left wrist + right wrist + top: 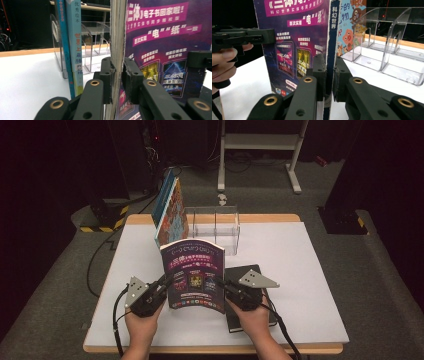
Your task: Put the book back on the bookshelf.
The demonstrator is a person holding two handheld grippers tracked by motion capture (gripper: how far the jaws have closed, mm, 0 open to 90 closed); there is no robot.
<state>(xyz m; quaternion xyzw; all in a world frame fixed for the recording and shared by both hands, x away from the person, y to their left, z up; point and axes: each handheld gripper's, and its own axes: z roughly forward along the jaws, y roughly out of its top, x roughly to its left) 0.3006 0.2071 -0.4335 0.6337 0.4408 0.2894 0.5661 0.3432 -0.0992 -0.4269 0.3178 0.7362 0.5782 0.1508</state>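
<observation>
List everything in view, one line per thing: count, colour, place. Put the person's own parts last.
Purple book: one, purple cover, held upright over the table's near middle, clamped at both side edges.
Black notebook: one, black, flat on the table under the right hand.
Clear rack: one, see-through, far middle of the table, its slots bare.
Upright books: at least two, blue spines with a colourful cover, leaning at the rack's left end.
Table: one, white top with a wooden edge.
White frame: one, on the floor behind the table.
Left gripper: one, black, shut on the purple book's page edge.
Right gripper: one, black, shut on the purple book's spine edge.
Hands: two, at the near edge, each holding a gripper.
</observation>
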